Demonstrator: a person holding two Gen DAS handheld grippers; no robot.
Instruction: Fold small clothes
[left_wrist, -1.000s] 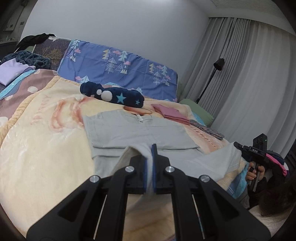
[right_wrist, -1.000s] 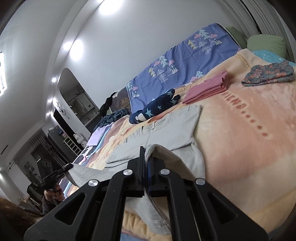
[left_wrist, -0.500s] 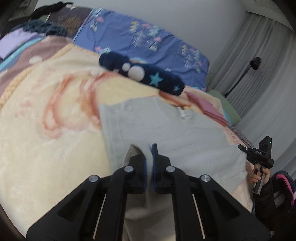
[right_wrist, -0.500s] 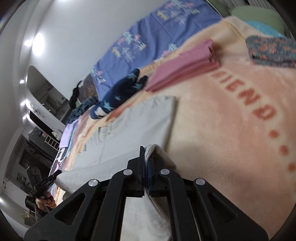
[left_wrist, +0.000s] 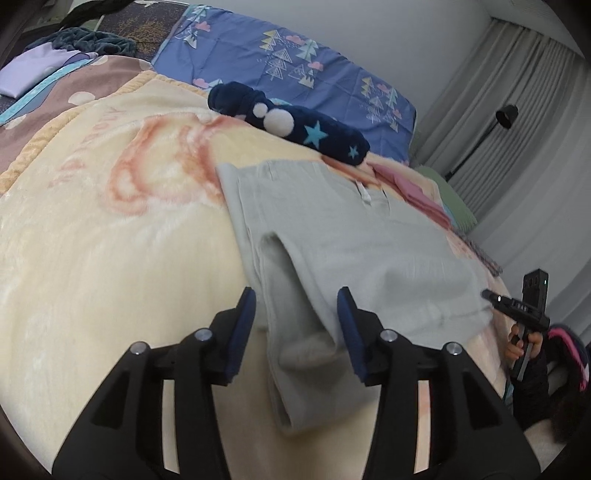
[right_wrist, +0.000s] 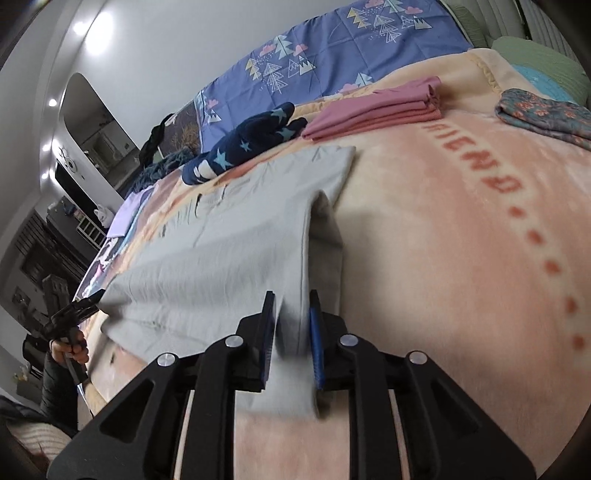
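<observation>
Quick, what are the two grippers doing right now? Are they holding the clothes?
Left gripper: jaws opening, no grip; the folded grey cotton garment lies loose between them.
Right gripper: jaws opening too, grey garment's edge between them.

Grey shirt (left_wrist: 343, 243) on blanketed bed (left_wrist: 110, 258)

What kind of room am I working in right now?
Most likely a bedroom. The grey garment lies on a bed covered by a plush blanket, with a patterned blue pillow at its head, curtains and a floor lamp beside it.
</observation>
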